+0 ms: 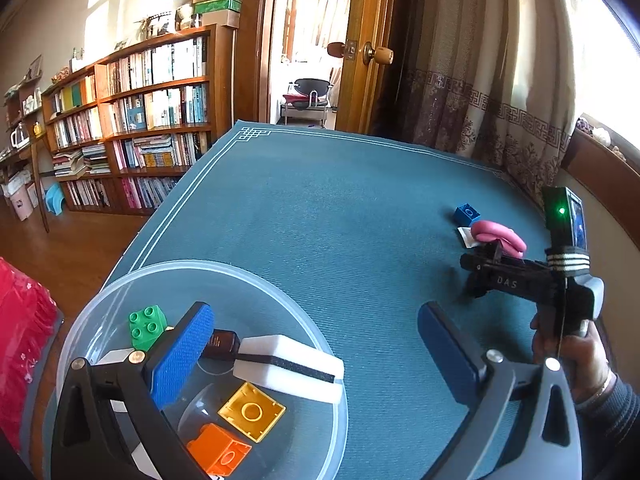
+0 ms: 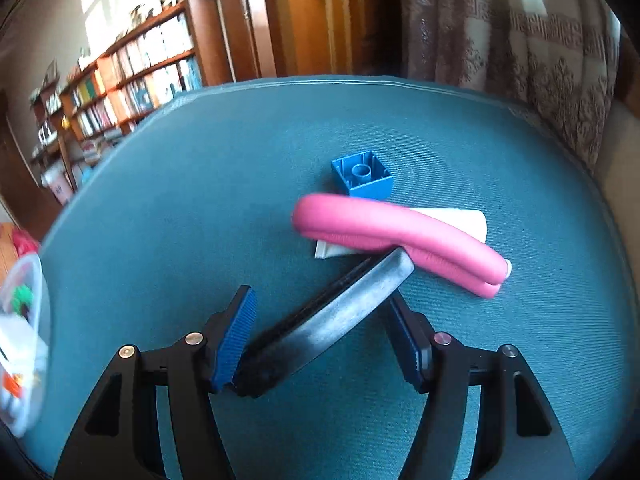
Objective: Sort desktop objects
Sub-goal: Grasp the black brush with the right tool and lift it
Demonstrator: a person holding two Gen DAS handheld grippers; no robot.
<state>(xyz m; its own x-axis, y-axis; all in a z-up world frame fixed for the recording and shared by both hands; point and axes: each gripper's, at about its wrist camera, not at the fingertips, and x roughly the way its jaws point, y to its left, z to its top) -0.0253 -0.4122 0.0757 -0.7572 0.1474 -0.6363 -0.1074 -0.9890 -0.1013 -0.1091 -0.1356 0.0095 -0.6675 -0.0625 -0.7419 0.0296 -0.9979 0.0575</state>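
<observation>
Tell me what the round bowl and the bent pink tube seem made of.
The round clear bowl: apparently glossy transparent plastic; the blocks inside show through its wall. The bent pink tube: probably soft foam or rubber with a matte skin; it is folded double without a crease.

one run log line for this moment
left gripper: open over bowl | right gripper: open around dark tool | blue block, pink tube: on mat

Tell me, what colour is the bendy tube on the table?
Pink. The tube shows best in the right wrist view, lying across a white packet.
</observation>
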